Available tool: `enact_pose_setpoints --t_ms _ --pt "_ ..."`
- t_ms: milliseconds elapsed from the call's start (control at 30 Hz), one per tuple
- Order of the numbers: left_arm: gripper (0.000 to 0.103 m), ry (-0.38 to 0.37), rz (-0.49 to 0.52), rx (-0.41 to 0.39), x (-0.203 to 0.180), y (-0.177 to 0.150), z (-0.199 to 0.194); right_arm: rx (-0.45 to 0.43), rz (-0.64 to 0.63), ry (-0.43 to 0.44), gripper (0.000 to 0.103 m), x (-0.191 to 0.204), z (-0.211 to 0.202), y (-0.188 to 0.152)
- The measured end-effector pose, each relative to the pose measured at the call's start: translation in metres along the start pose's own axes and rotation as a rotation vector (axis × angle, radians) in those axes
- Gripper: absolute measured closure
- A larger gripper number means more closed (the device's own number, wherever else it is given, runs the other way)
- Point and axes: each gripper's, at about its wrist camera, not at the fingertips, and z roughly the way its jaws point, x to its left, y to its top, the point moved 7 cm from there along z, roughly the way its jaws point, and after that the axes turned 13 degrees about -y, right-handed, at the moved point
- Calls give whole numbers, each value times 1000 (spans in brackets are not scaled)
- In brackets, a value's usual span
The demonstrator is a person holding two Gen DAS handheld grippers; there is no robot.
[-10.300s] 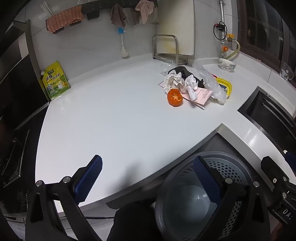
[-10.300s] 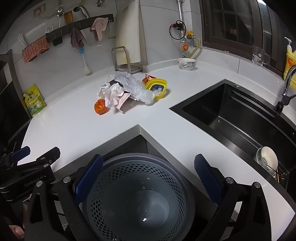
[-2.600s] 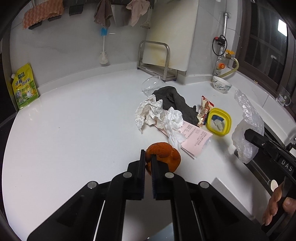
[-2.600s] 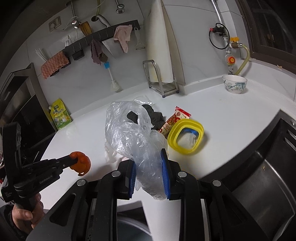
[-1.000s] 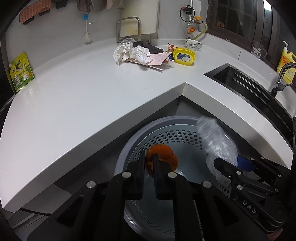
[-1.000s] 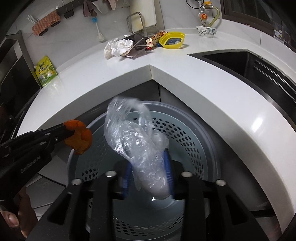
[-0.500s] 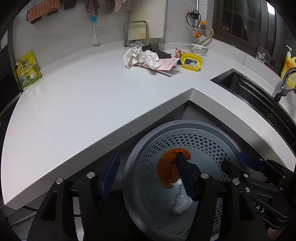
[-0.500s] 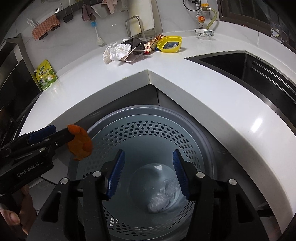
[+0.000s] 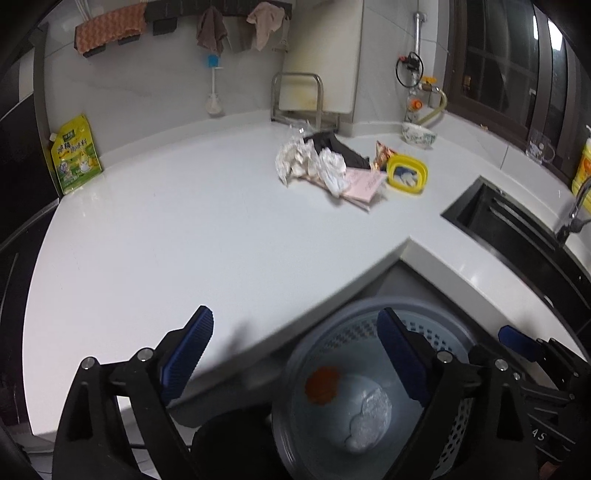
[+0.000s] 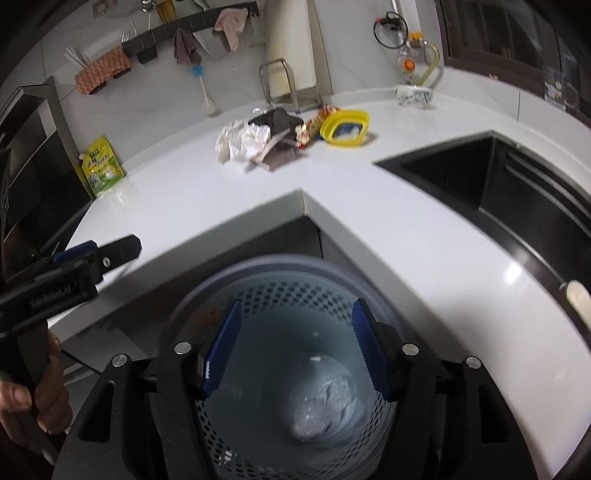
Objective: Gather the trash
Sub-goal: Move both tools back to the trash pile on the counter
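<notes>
A grey perforated bin stands on the floor below the counter's inner corner. On its bottom lie an orange peel and a crumpled clear plastic bag. My left gripper hovers over the counter edge and the bin, jaws opening wide, nothing between them. Above the bin my right gripper is also opening and holds nothing. Far back on the white counter lies a trash pile: crumpled tissues, a black bag, pink paper, a snack wrapper and a yellow lidded box.
A black sink is sunk into the counter on the right. A yellow-green pouch leans at the far left. A bowl, a metal rack and hanging cloths line the back wall. A hand grips the left tool.
Both grippers have opened and let go: the plastic bag and then the orange peel dropped into the bin. Both tools have since risen, bringing more of the counter into view.
</notes>
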Motion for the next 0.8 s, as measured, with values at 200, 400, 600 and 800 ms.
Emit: enact_pose_setpoints --t_ms 200,400,600,800 --pt "11 13 -11 -62 10 39 5 -51 3 -23 39 -10 4 37" --pt "10 22 -28 -73 17 67 28 -69 14 -36 39 -24 26 74" --pt "10 31 -36 -75 19 92 53 -77 16 -50 38 -33 54 113" --pt "9 43 -41 -64 24 109 77 -69 -2 -68 35 -38 89 150"
